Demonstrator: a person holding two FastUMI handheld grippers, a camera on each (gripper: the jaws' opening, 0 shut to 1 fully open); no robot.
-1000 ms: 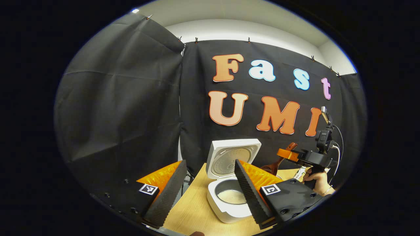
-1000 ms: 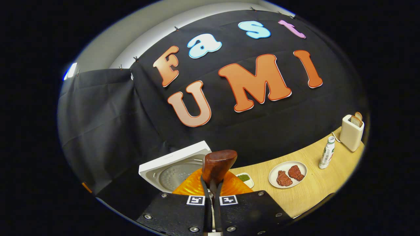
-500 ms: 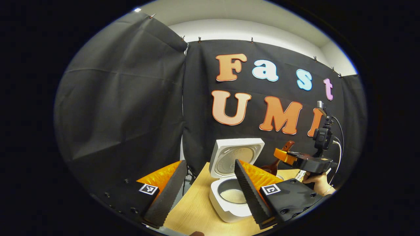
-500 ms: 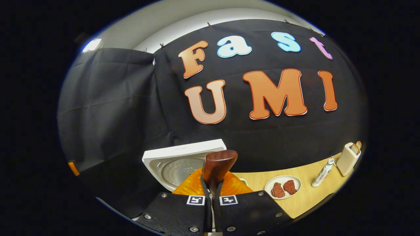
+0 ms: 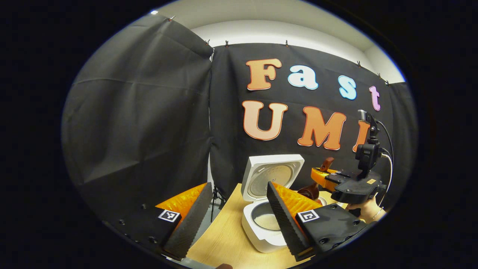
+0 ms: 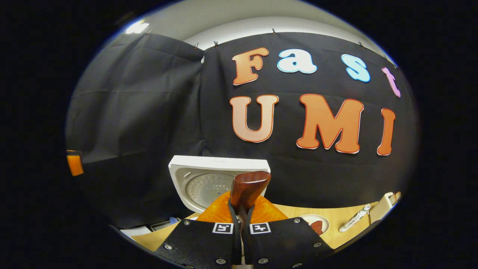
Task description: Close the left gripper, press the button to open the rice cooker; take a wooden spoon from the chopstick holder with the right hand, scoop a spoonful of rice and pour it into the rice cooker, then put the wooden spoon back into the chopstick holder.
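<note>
The white rice cooker (image 5: 261, 239) stands on the wooden table with its lid (image 5: 274, 175) up, and pale rice lies in the pot. My left gripper (image 5: 238, 185) hovers in front of it, open and holding nothing. To the right of the cooker, a hand holds my right gripper (image 5: 325, 177), which is shut on the wooden spoon (image 5: 308, 192). The spoon slants across the fingers, with its lower end beside the cooker's rim. In the right gripper view my right gripper (image 6: 241, 213) clamps the wooden spoon (image 6: 249, 186), and the raised lid (image 6: 209, 183) stands just behind it.
On the table (image 6: 347, 235) to the right lie a plate with red meat (image 6: 316, 225), a white bottle (image 6: 354, 222) and a toaster (image 6: 386, 201). Black cloth walls close off the back and the left side. An orange part (image 6: 74, 165) shows at the far left.
The right gripper has risen a little and levelled out, so the spoon stands steeper. In the right gripper view the plate, bottle and toaster slid toward the lower right edge. The left gripper barely moved.
</note>
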